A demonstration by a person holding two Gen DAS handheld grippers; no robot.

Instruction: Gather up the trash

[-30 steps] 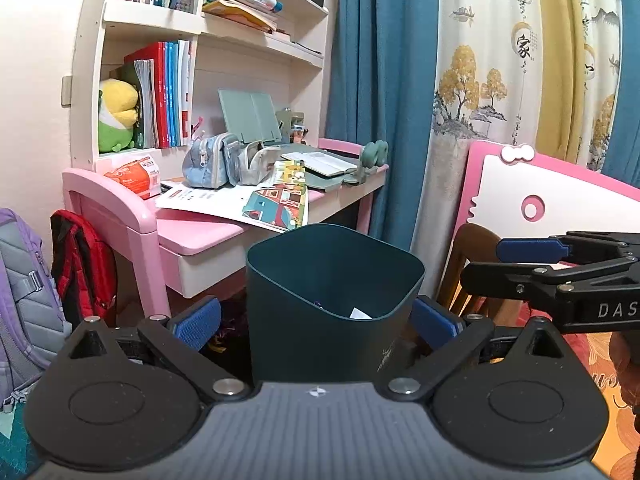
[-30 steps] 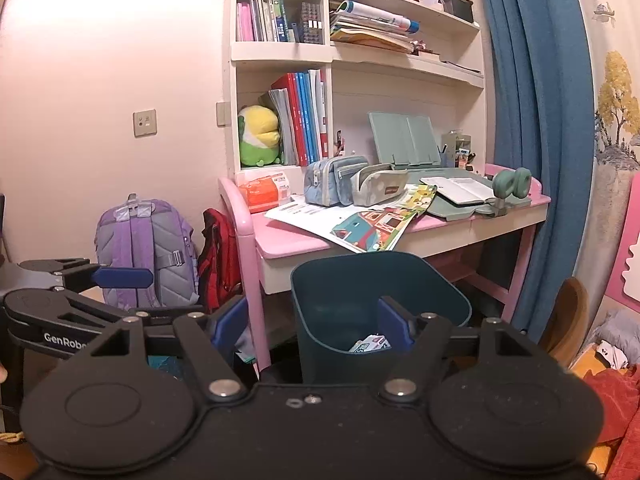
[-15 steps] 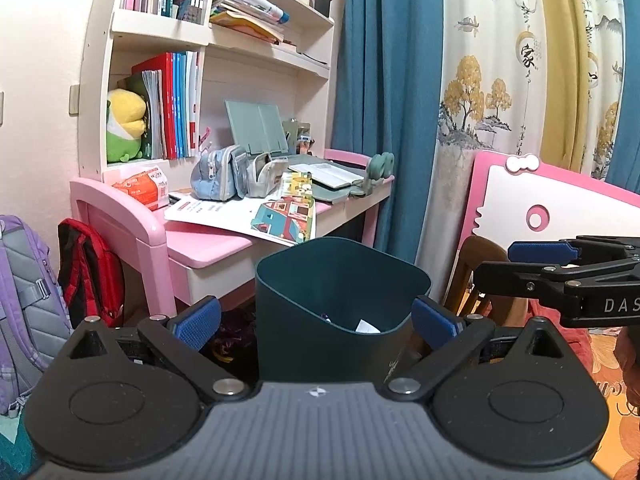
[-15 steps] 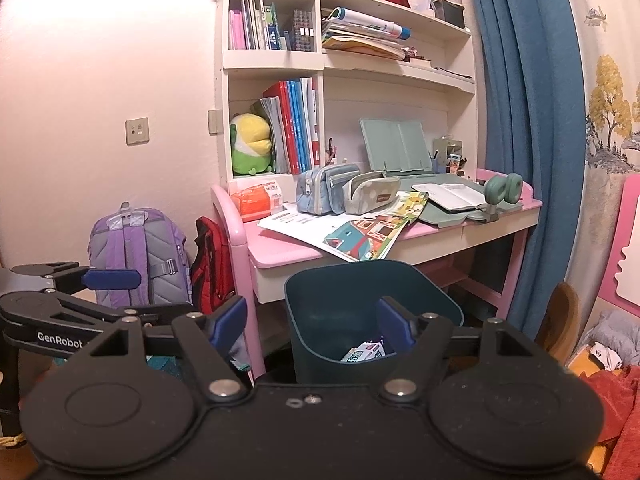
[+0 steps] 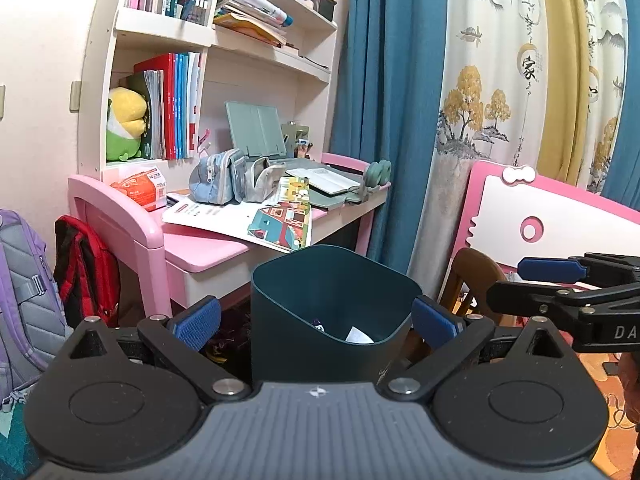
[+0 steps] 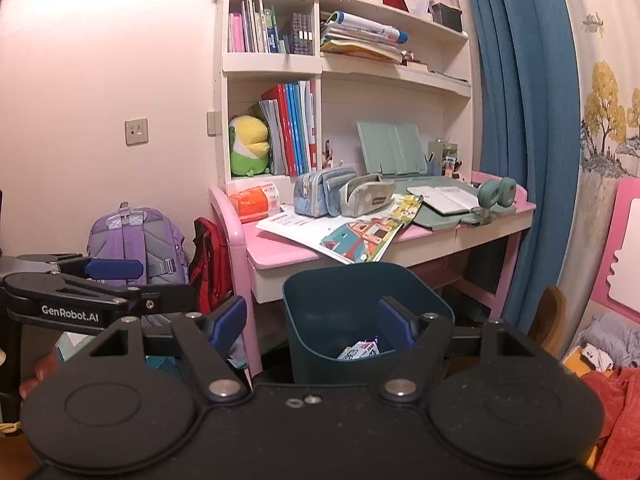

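Blue pads (image 5: 198, 318): spread wide on both tools, nothing held.
Left gripper (image 5: 316, 322): level, aimed at bin, jaws either side of it, contact not discernible.
Right gripper (image 6: 312, 322): level, alongside, same aim.
Bin (image 5: 332, 312): on floor before desk (image 5: 200, 246); scraps (image 6: 358, 351) inside.
Risk: tipping bin if nudged; spilling scraps.

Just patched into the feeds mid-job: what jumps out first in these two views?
The dark teal bin stands front and centre on the floor before the pink desk, scraps of paper trash inside. Both grippers, left and right, are open and empty. The desk is cluttered with a colourful booklet.
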